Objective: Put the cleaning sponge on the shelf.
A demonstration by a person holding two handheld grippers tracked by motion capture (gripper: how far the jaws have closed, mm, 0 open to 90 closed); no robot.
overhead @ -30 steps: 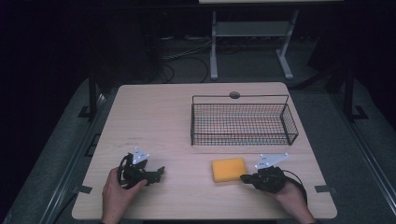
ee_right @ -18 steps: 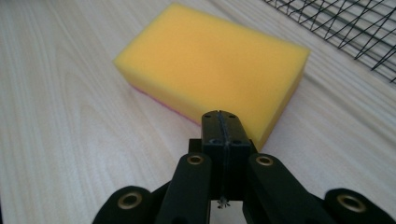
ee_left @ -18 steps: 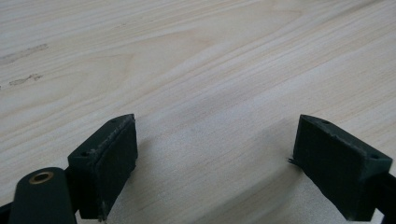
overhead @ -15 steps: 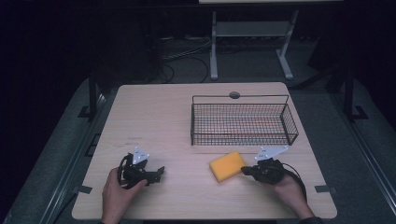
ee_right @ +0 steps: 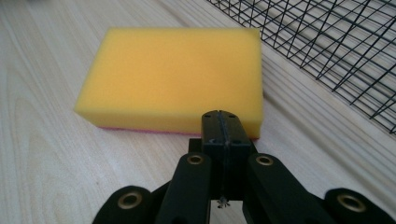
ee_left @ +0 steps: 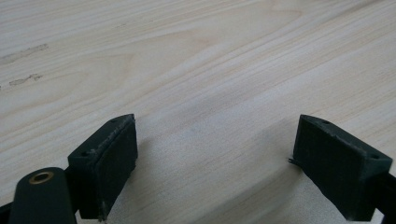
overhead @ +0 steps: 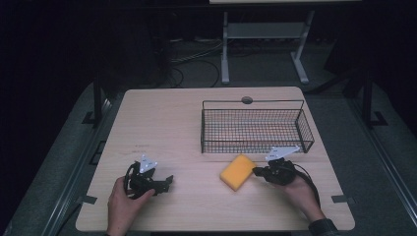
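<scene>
The high view looks down over the table (overhead: pixel 187 123); both gripper views skim that same tabletop closely.

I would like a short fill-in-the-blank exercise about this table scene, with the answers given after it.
1. The sponge on the table is ______ in colour.
2. The jaws of the right gripper are ______, their tips at the sponge's edge.
3. The jaws of the left gripper stand ______, with bare wood between them.
4. The wire basket has ______ inside it.

Missing words: yellow; shut; open; nothing
</scene>
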